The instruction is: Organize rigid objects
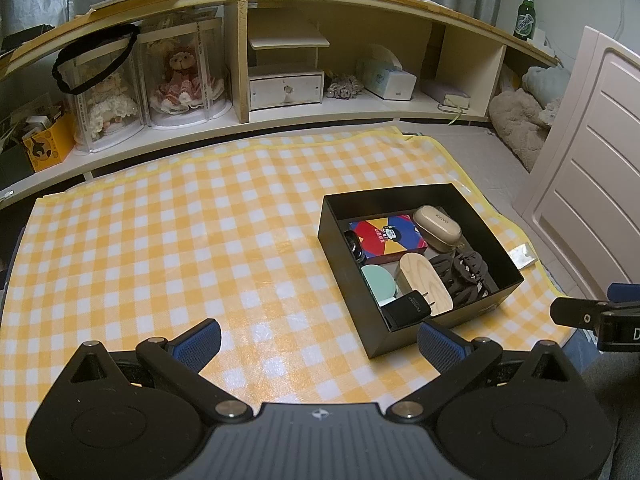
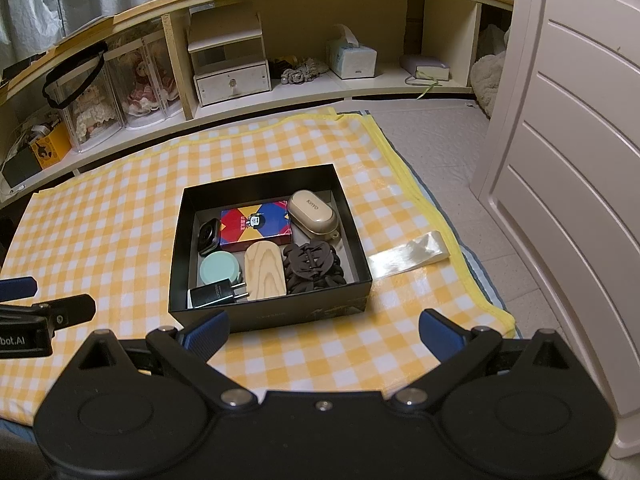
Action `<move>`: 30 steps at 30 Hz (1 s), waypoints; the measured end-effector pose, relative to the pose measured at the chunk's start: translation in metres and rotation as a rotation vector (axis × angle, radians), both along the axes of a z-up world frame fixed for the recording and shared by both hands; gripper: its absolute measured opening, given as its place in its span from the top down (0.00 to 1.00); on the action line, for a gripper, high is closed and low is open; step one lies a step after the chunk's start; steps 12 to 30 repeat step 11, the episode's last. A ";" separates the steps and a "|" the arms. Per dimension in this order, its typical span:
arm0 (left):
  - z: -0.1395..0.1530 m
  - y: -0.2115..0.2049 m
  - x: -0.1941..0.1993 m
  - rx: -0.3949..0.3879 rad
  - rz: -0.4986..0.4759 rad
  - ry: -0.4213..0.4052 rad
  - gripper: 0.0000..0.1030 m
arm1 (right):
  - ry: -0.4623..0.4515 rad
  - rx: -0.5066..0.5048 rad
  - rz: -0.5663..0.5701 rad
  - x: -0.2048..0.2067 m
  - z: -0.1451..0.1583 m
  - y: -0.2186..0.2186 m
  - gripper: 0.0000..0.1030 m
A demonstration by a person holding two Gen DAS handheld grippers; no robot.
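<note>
Left wrist view
Box: black box, open-topped, on the yellow checked cloth, right of centre.
Contents: colourful card box, beige case, wooden oval piece, mint round tin, black charger plug, dark hair claws, black lens-like piece by the left wall.
Left tongs: left tongs spread wide, holding nothing, near the box's front corner.

Right wrist view
Box: same box, ahead of centre, items packed side by side.
Beside box: clear plastic strip on the cloth, right of the box.
Right tongs: right tongs wide apart, empty, just before the box's front wall.
</note>
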State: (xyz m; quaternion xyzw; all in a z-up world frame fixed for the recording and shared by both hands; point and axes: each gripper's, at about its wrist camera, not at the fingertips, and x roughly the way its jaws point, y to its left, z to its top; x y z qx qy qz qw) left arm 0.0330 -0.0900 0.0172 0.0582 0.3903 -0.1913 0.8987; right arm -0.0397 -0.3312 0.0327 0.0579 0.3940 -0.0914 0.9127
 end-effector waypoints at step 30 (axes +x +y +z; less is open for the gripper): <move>0.002 0.000 -0.002 -0.003 -0.001 -0.005 0.00 | 0.000 0.003 -0.001 -0.001 0.000 0.002 0.01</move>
